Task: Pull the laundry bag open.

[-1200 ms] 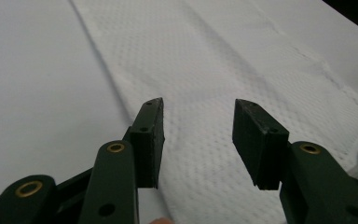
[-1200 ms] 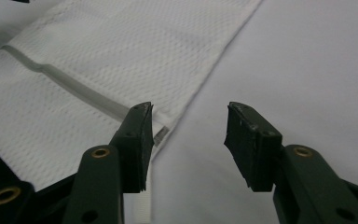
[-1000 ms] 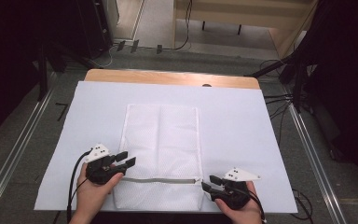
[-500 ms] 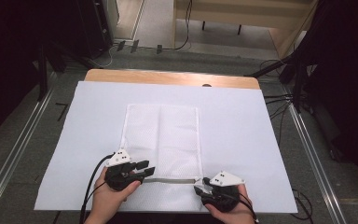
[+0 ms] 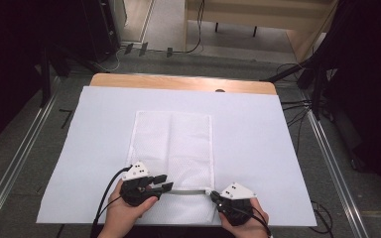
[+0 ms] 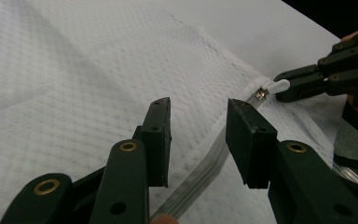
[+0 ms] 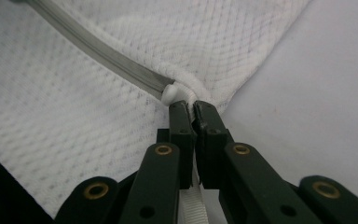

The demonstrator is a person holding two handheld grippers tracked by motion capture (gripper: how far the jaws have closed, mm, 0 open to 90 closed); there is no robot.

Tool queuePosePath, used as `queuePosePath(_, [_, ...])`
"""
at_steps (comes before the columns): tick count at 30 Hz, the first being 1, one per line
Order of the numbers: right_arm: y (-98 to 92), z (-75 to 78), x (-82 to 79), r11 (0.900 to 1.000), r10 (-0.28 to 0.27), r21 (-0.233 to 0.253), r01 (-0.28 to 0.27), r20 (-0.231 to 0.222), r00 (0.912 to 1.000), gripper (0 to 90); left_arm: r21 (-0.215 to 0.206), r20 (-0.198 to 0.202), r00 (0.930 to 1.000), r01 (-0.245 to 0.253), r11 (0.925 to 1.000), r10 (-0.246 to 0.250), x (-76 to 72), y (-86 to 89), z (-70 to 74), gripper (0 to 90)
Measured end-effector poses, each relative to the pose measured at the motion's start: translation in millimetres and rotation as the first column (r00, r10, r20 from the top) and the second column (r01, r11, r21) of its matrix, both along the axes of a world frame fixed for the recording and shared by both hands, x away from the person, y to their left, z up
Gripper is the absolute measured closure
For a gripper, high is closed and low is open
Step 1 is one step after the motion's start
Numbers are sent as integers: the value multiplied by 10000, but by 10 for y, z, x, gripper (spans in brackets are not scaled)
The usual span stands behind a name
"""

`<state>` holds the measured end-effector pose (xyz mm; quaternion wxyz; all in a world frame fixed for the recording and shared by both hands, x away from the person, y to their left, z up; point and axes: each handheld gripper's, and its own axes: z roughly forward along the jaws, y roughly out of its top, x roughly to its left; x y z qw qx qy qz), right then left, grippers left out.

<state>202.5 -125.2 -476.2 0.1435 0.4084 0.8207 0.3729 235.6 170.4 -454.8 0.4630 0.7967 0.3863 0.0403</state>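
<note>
Mesh bag: soft, limp | my right tool clamped on zipper pull | my left tool released over zipper, grip tape there

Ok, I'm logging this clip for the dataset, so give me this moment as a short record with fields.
surface: white sheet over a wooden table
object: white mesh bag lying flat, grey zipper along its near edge
left gripper: open, jaws either side of the zipper
right gripper: shut on the zipper pull at the bag's right corner
hands: one on each gripper
</note>
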Motion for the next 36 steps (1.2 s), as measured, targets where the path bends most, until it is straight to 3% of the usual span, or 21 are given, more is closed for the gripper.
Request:
queuePosePath(2, [-61,82,9,9970,-61,775,46,194,9998,885,31,-41,9999,134,9999,-133,-11,-53,-10,619])
queuePosePath(6, [-89,180,-13,9929,-65,1186,-8,607,9981,886,-87,-108,9997,214,9997,-215,-14,-100,-10,660])
queuePosePath(9, [-84,203,-20,9931,-90,1169,5,721,9974,885,-83,-147,9993,329,9994,-330,-5,-155,4,680])
queuePosePath(15, [-56,219,-22,9933,-47,1157,-49,825,9966,885,-95,-263,9967,763,9970,-765,1,-437,76,744])
queuePosePath(21, [-23,237,-48,9935,9,1130,-114,925,9957,885,6,-612,9907,1218,9926,-1215,-30,-705,74,734])
queuePosePath(29, [8,229,-44,9956,136,910,-227,995,9949,885,-278,-907,9874,1281,9914,-1301,-19,-779,75,692])
queuePosePath(34, [23,227,-44,9963,219,802,-305,1055,9942,885,-794,-1348,9794,1406,9869,-1504,13,-816,44,637])
queuePosePath(36, [29,223,-47,9965,268,755,-348,1044,9942,885,-787,-1403,9794,1353,9877,-1453,31,-814,34,638])
